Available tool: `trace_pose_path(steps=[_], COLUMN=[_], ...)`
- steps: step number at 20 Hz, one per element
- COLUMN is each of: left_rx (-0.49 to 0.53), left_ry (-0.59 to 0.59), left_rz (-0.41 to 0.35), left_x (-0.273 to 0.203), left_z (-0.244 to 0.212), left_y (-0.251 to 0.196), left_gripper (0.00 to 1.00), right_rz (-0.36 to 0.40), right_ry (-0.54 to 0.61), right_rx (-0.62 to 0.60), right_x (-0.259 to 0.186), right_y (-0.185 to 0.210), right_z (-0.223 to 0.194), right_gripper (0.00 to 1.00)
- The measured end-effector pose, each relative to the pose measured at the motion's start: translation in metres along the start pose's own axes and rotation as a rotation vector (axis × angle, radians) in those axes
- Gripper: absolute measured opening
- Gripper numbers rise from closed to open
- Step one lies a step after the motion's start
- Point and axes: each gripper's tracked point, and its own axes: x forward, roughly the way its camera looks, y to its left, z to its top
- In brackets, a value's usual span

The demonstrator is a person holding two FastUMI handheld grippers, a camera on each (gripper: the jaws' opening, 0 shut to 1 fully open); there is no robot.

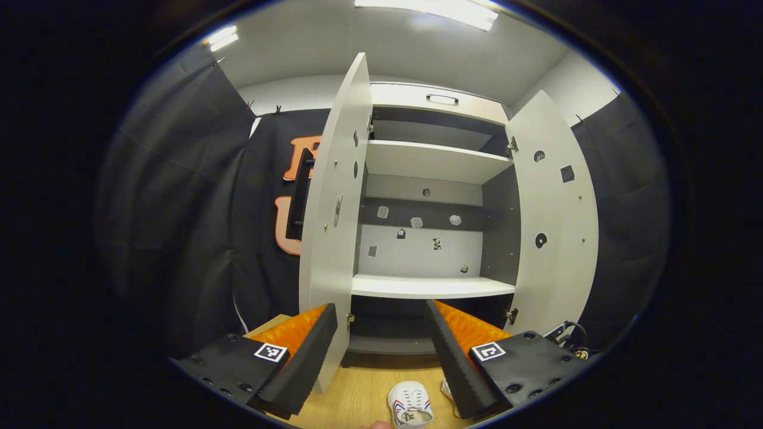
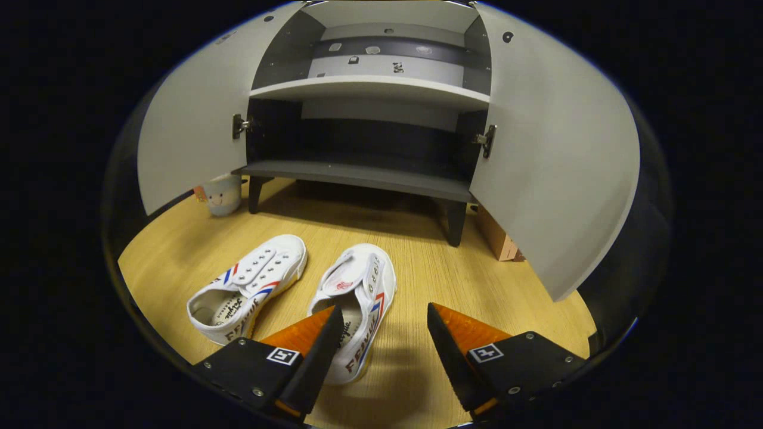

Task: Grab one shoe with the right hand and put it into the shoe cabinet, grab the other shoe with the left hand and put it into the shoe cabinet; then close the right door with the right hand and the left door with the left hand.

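Two white canvas shoes with red and blue stripes lie on the wooden floor in the right gripper view: the left shoe (image 2: 249, 288) and the right shoe (image 2: 356, 304). My right gripper (image 2: 384, 339) hovers open just above the right shoe's heel side, its left finger overlapping the shoe. Behind stands the grey shoe cabinet (image 2: 369, 89) with its left door (image 2: 197, 131) and right door (image 2: 554, 161) swung open. In the left gripper view my left gripper (image 1: 381, 351) is open, held high facing the cabinet shelves (image 1: 432, 286), with one shoe (image 1: 410, 404) on the floor below.
A small pale mug with a face (image 2: 222, 194) sits on the floor beside the cabinet's left leg. A cardboard box (image 2: 498, 238) rests behind the right door. Black cloth (image 1: 179, 226) walls the booth on both sides. Cables (image 1: 572, 339) lie at the right.
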Motion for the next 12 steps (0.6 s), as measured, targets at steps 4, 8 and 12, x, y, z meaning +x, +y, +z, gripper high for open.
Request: trace_pose_path(steps=[4,8,12], left_rx=[-0.002,0.008,0.022], left_ry=[0.010,0.017,0.018], left_rz=[0.006,0.009,0.006], left_x=[-0.001,-0.001,0.000], left_z=[-0.003,-0.004,-0.004], left_y=[0.000,0.001,0.002], left_gripper=[0.96,0.94,0.96], right_rz=[-0.005,0.003,-0.008], right_ry=[0.019,0.037,0.060], right_rx=[0.019,0.027,0.025], right_x=[0.012,0.022,0.040], right_y=[-0.001,0.004,0.000], right_z=[-0.004,-0.006,-0.009], right_gripper=[0.84,0.79,0.69])
